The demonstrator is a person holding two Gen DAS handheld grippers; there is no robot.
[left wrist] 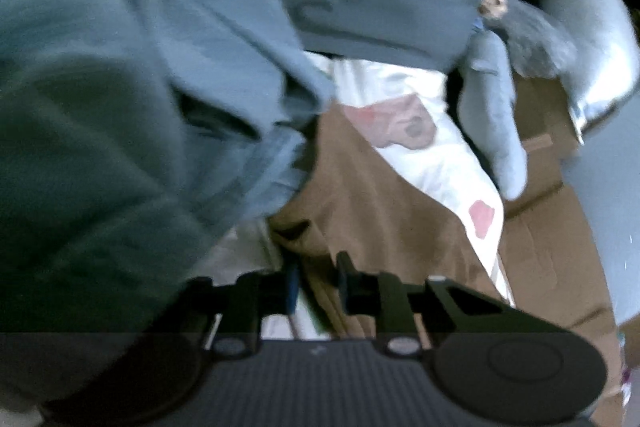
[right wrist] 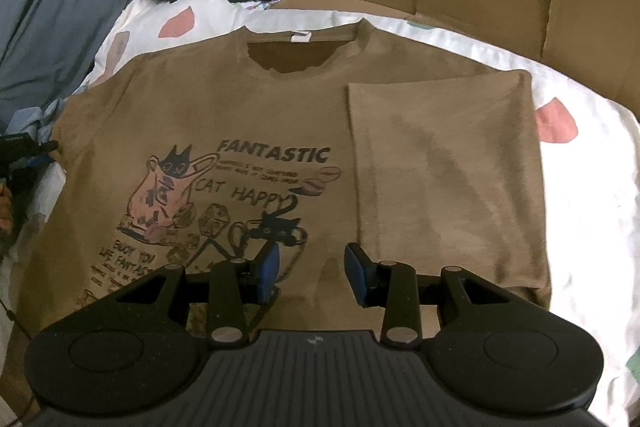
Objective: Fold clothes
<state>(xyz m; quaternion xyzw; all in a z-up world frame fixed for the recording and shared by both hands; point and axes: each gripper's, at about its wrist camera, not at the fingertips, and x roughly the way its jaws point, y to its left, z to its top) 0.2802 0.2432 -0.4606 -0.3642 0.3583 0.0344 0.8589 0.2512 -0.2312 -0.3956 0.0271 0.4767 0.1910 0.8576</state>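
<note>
Right gripper (right wrist: 311,269) jaws spread, nothing between, hovering over shirt (right wrist: 240,131) hem. Left gripper (left wrist: 316,285) jaws narrowly parted around brown shirt edge; firm pinch unclear, view blurred. Shirt flat on bedsheet (right wrist: 592,195), print up, collar at 12 o'clock. Sleeve side at 2 o'clock already folded inward; side at 9 o'clock still unfolded, then bottom fold left.

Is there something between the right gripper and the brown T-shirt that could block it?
Nothing visible does. The right gripper hangs open directly over the brown T-shirt, which lies flat on the white sheet with one side already folded in.
</note>
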